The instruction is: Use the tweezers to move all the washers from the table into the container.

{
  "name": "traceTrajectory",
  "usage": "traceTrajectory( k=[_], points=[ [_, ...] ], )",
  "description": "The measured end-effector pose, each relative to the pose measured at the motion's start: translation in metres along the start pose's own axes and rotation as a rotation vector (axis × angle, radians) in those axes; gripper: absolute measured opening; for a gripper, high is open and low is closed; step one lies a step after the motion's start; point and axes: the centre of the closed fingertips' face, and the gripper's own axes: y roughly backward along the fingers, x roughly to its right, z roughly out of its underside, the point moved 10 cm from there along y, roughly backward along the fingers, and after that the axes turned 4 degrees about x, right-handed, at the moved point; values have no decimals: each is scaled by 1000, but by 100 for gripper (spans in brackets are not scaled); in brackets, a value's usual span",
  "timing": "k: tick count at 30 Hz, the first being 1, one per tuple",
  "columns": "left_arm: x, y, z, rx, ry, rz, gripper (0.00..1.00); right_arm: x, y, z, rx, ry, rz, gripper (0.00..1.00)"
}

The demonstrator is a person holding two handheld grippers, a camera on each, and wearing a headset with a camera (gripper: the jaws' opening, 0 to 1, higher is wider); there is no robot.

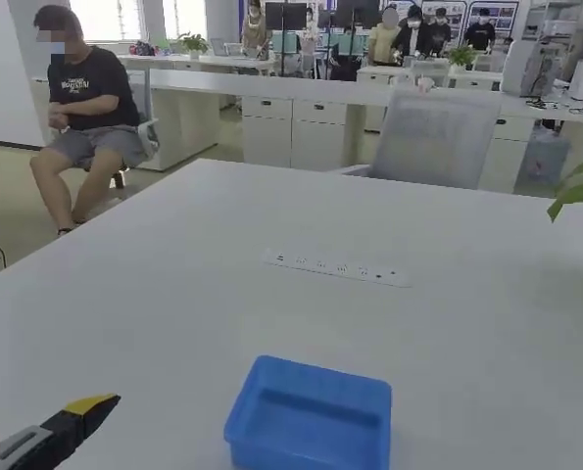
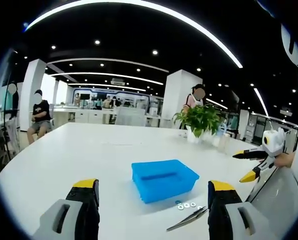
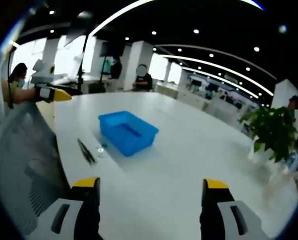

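**White bench, open office: tweezers not yet picked up**

Washers (image 2: pixel 186 205): a few small rings in a short row on the table (image 2: pixel 88 150), just beside one long wall of the container (image 2: pixel 164 180). Exact count is too small to tell. The container looks empty in the head view. Tweezers (image 2: pixel 188 219) lie flat on the table just beside the washers, on the side away from the container.

Left gripper (image 2: pixel 154 187): jaws spread wide, nothing btwn them, pointed at the container and short of it. Right gripper (image 3: pixel 151 182): also wide apart & empty, off to one side, apart from the tweezers.

Step, as I judge it: the very start, i.e. reaching for the tweezers, w/ no washer moved yet. The next move prob. calls for one gripper to come down low over the tweezers, set its jaws across both legs around mid-length, and close gently enough to lift w/o squeezing the tips fully shut. The tweezers are thin & flat on a smooth top, so they may skid or slip out, and a low, square approach matters. After that the tips need aiming at one washer at a time. The rings lie flat, so getting hold of an edge looks fiddly.

Bkgd: potted plant (image 2: pixel 201 120) at the table's far side, power strip (image 1: pixel 335 266) mid-table, seated person (image 1: pixel 85 108) by other desks.
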Motion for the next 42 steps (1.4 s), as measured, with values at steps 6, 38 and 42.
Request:
traceTrajectory(
  k=[6,38,42],
  points=[
    [-4,1,2,-1,-1,5,91,0,-1,1,-5,-9,-1,82],
    [-7,0,5,-18,0,18,89,3,0,0,10,-37,18,85],
    [-5,0,5,-23,1,18,89,3,1,1,10,-42,22,85]
  ],
)
